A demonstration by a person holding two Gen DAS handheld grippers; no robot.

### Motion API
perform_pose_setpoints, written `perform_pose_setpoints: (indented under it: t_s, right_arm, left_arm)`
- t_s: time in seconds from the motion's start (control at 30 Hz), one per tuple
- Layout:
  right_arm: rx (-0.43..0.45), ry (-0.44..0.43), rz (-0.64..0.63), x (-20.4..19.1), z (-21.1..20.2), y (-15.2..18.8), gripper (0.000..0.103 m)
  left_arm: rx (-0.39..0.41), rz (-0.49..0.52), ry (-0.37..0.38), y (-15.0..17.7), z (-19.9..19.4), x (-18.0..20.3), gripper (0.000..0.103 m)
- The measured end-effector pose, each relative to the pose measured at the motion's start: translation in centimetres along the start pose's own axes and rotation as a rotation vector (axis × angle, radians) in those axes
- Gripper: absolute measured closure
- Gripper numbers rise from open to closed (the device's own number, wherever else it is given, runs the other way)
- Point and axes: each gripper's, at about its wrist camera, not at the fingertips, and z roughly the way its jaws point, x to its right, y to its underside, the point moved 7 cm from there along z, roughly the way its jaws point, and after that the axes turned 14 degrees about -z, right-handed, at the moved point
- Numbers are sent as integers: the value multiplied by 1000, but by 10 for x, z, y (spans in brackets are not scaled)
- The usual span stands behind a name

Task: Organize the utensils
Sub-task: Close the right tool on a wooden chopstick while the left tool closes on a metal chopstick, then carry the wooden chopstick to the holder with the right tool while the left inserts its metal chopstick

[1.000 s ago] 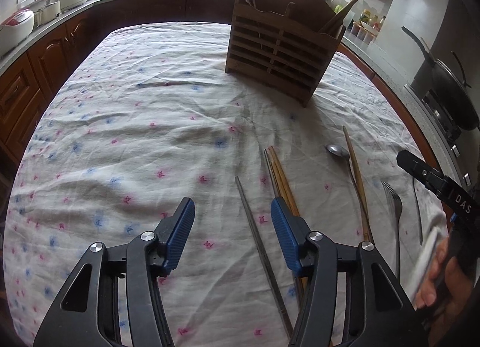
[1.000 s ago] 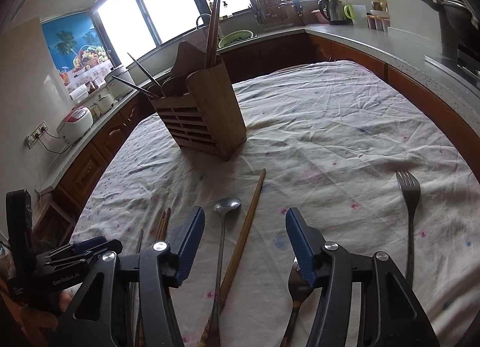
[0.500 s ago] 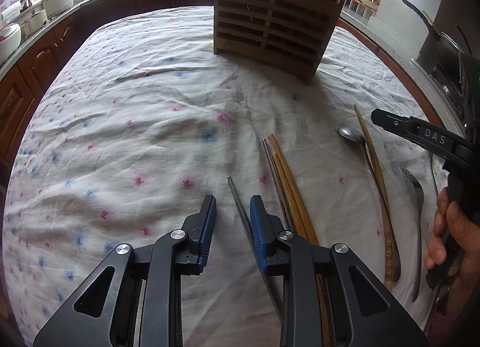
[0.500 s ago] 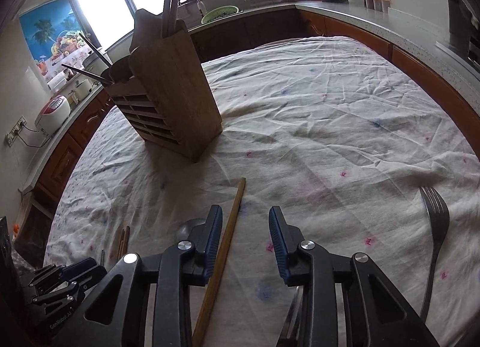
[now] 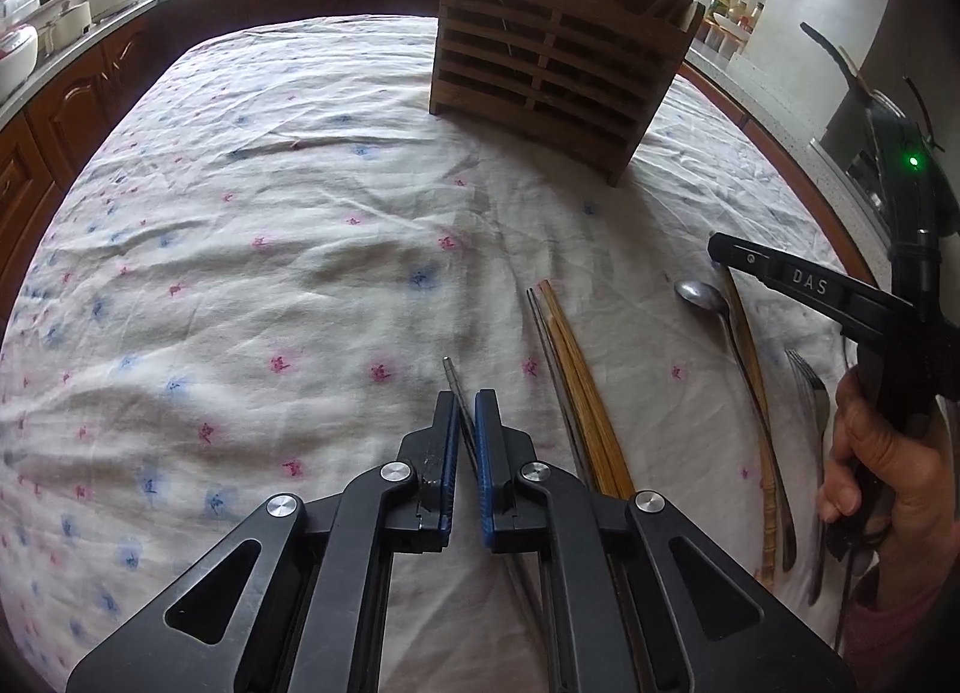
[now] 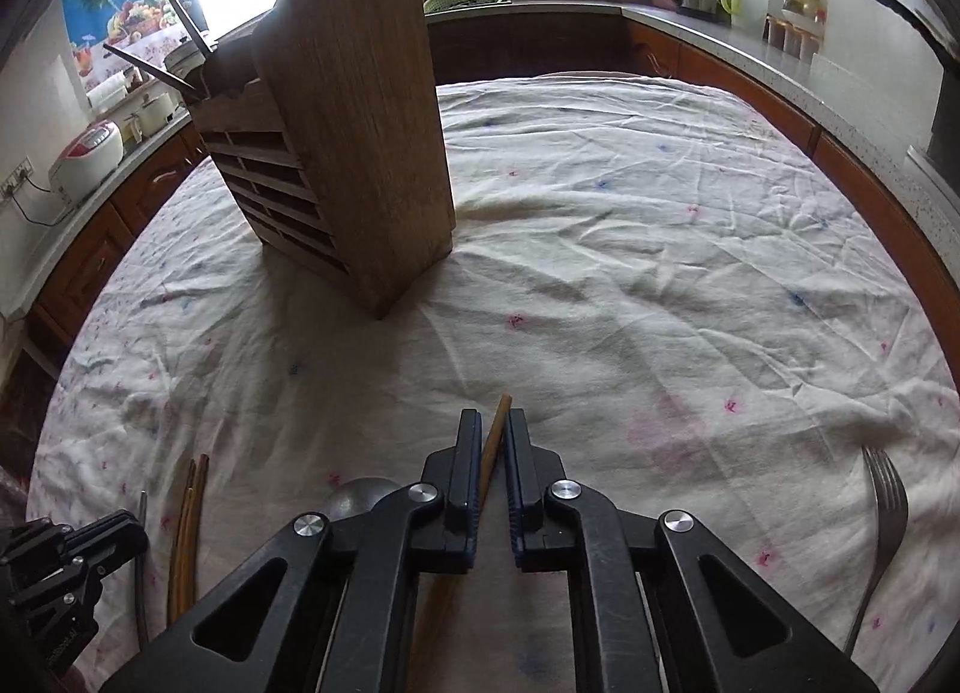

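On the counter's flowered cloth [image 5: 252, 249], the left tongs [image 5: 466, 402] are pinched on one thin metal chopstick [image 5: 451, 378], whose tip pokes out in front of them. Just right of it lies a bundle of chopsticks [image 5: 576, 369], some metal and some wooden; I cannot count them for sure. Next comes one spoon [image 5: 699, 294], lying against one long wooden chopstick [image 6: 497, 423]. The right tongs [image 6: 493, 444] are closed on that wooden stick near its far end. Farthest right lies one fork [image 6: 885, 501], well apart from the tongs. At the back stands one wooden holder [image 5: 558, 69] with slats, upright on the cloth. A few sticks already poke up out of its top.
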Motion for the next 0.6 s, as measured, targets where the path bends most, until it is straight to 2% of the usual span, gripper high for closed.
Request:
perform_pose_setpoints:
  t_s: [0.27, 0.6]
  right_arm:
    - [119, -67, 52, -4, -56, -6, 97]
    - [267, -82, 36, -13, -131, -20, 98]
  left_arm:
    - [55, -25, 66, -6, -37, -1, 100]
    - [160, -21, 133, -13, -98, 6, 100]
